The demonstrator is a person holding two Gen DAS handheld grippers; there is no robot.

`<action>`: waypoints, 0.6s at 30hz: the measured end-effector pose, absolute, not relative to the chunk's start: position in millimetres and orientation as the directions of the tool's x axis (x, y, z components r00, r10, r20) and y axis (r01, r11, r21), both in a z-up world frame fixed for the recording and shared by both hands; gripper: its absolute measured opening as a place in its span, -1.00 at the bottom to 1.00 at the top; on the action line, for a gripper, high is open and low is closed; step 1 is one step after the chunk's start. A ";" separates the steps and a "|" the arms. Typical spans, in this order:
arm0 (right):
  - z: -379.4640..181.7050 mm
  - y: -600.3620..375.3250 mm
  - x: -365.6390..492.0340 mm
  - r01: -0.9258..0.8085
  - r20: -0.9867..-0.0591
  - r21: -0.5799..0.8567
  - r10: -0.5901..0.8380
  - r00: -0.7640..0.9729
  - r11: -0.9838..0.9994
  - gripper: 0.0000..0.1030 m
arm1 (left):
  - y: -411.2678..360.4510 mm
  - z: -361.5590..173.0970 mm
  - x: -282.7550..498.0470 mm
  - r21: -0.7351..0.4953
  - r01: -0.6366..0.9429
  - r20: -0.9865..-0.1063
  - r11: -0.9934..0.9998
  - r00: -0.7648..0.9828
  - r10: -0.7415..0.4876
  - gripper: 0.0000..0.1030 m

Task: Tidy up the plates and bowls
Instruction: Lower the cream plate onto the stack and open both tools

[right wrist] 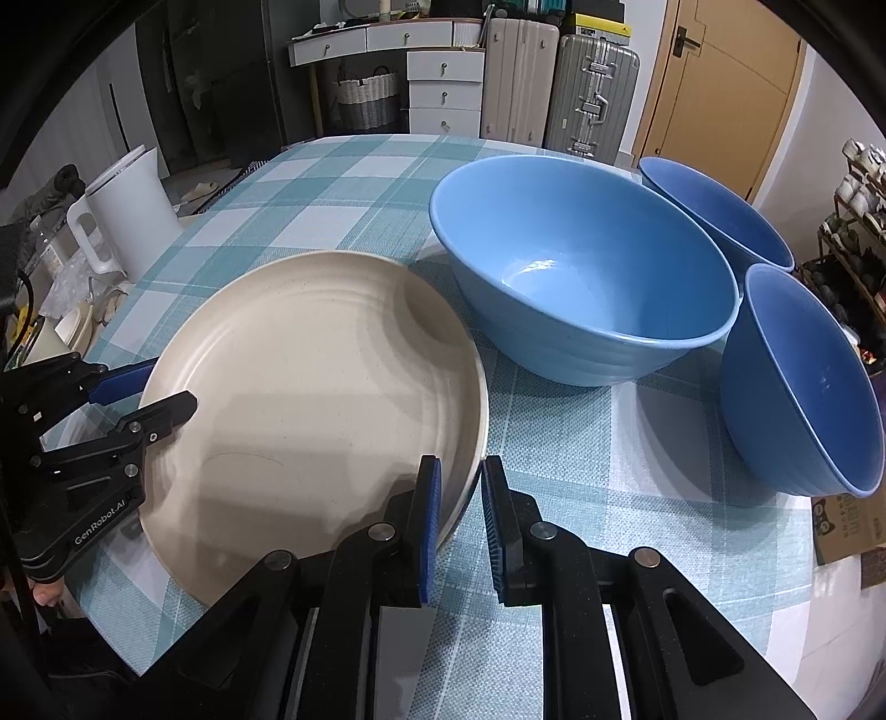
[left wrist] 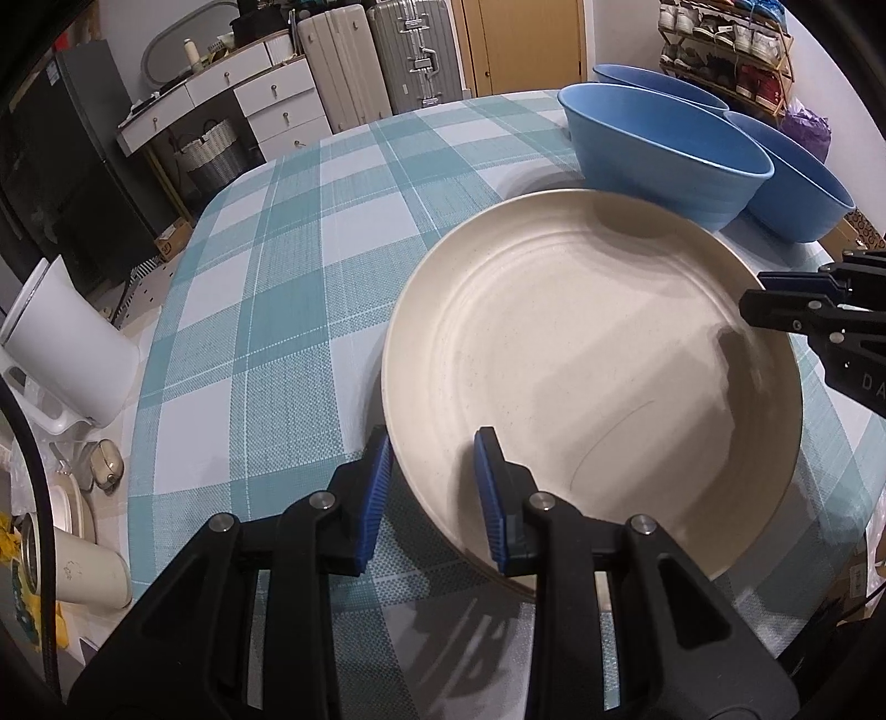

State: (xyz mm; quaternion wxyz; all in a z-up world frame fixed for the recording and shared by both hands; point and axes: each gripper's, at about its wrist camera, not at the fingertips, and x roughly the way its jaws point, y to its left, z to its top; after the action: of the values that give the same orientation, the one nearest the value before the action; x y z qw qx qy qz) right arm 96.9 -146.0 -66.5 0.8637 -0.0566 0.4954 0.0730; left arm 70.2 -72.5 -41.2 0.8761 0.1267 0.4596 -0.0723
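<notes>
A large cream plate (left wrist: 587, 354) lies on the checked tablecloth, also in the right wrist view (right wrist: 310, 382). My left gripper (left wrist: 434, 487) is open, its jaws straddling the plate's near-left rim; it shows at the left of the right wrist view (right wrist: 149, 387). My right gripper (right wrist: 462, 515) is open around the plate's right rim; it shows at the right edge of the left wrist view (left wrist: 775, 302). Three blue bowls stand behind and right of the plate: a big one (right wrist: 581, 266), a second (right wrist: 803, 382) and a third at the back (right wrist: 714, 205).
A white kettle (right wrist: 130, 210) stands off the table's left side with cups and clutter (left wrist: 83, 570). Drawers, a basket and suitcases (right wrist: 554, 83) line the far wall. A shoe rack (left wrist: 731, 50) is at the right. The table's far half (left wrist: 310, 232) is bare cloth.
</notes>
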 end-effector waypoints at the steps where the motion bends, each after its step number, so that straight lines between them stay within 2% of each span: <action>1: -66.4 -146.2 96.9 -0.182 -0.864 -0.023 0.072 0.498 0.983 -0.70 | -72.6 -41.0 70.2 0.154 0.242 -0.824 0.958 0.567 -0.011 -0.49; 7: -65.9 -148.6 97.2 -0.190 -0.866 0.011 0.104 0.488 0.982 -0.57 | -65.9 -41.7 74.2 0.088 0.228 -0.841 0.970 0.539 -0.051 -0.45; 11: -64.2 -149.3 94.8 -0.199 -0.867 0.033 0.127 0.481 0.980 -0.37 | -58.5 -39.6 76.4 0.019 0.205 -0.852 0.979 0.515 -0.092 -0.40; 13: -61.3 -150.1 92.0 -0.205 -0.863 0.045 0.142 0.484 0.978 -0.20 | -56.4 -36.2 75.8 0.013 0.197 -0.850 0.980 0.519 -0.093 -0.15; 14: -58.3 -151.8 90.1 -0.206 -0.858 0.062 0.158 0.489 0.977 -0.05 | -55.5 -33.7 74.7 0.014 0.194 -0.847 0.981 0.524 -0.092 0.11; 16: -52.4 -154.6 85.7 -0.205 -0.849 0.078 0.173 0.499 0.976 0.07 | -52.7 -26.5 72.4 0.007 0.187 -0.833 0.982 0.544 -0.098 0.35; 17: -48.6 -156.3 83.6 -0.206 -0.843 0.083 0.179 0.508 0.975 0.13 | -50.8 -21.5 71.2 -0.007 0.184 -0.825 0.983 0.554 -0.110 0.55; 18: -44.6 -158.2 81.4 -0.205 -0.835 0.089 0.185 0.517 0.975 0.17 | -49.0 -17.2 70.7 -0.021 0.183 -0.820 0.983 0.560 -0.122 0.60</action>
State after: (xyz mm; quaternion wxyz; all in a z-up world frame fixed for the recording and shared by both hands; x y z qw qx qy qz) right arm 81.4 -158.2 -44.6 0.8710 -0.0106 0.4782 0.1121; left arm 70.7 -49.0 -17.2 0.8825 0.0330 0.4611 -0.0862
